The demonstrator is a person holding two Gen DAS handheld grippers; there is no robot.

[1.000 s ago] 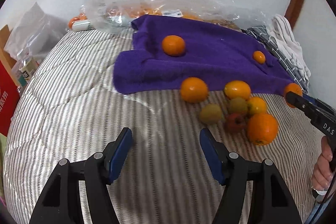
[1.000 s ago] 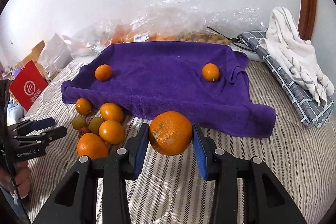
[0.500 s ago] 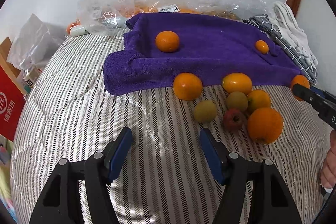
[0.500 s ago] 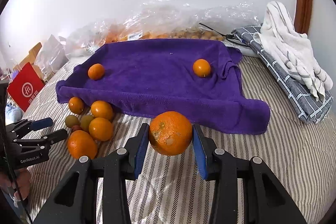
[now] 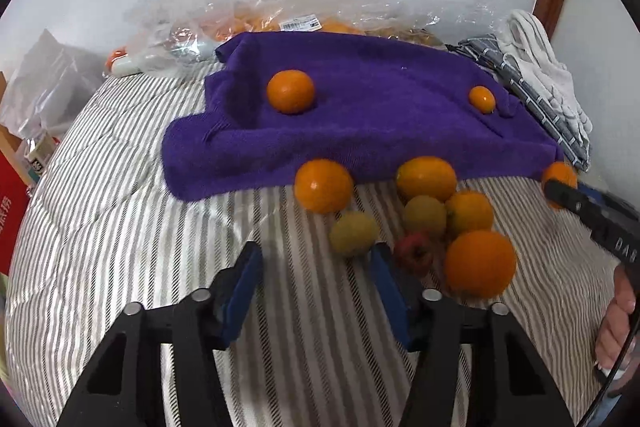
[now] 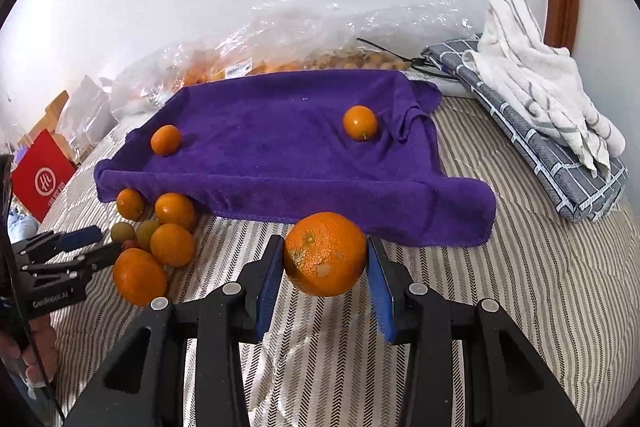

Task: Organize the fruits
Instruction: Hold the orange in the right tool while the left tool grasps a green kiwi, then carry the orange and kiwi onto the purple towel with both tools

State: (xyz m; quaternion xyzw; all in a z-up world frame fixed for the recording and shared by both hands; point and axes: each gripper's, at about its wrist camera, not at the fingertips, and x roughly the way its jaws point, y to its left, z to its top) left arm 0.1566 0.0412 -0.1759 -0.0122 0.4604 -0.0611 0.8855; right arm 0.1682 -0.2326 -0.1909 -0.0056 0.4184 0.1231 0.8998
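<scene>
On the striped bedcover (image 6: 500, 267), the left gripper (image 5: 316, 263) is closing on nothing, its blue pads over bare cloth beside a yellow-green fruit (image 5: 354, 233) in the loose pile of oranges (image 5: 478, 263). Two small oranges (image 6: 166, 139) rest on the purple towel (image 6: 280, 147). The right gripper (image 6: 326, 259) clamps a large, scarred, dimpled orange (image 6: 324, 253) just before the towel's front edge.
</scene>
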